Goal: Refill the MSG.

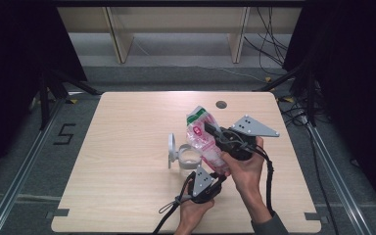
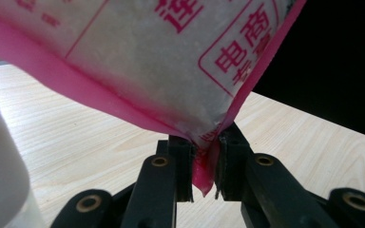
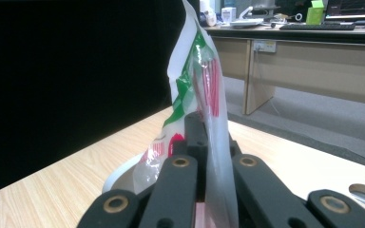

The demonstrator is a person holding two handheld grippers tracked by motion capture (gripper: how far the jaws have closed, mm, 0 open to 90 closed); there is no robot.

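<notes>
The plastic bag (image 1: 204, 142) of white grains hangs above the table (image 1: 127, 161), just right of the white jar (image 1: 190, 159). The left gripper (image 2: 204, 166) pinches its lower pink corner; the right gripper (image 3: 208, 137) clamps its upper part.

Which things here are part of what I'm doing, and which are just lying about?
In use:
- pink bag of white grains, pinched at a lower corner by the left claw and farther up by the right claw
- white container below it, open lid beside

Lying about:
- loose cables on the floor
- wooden shelf legs behind
</notes>
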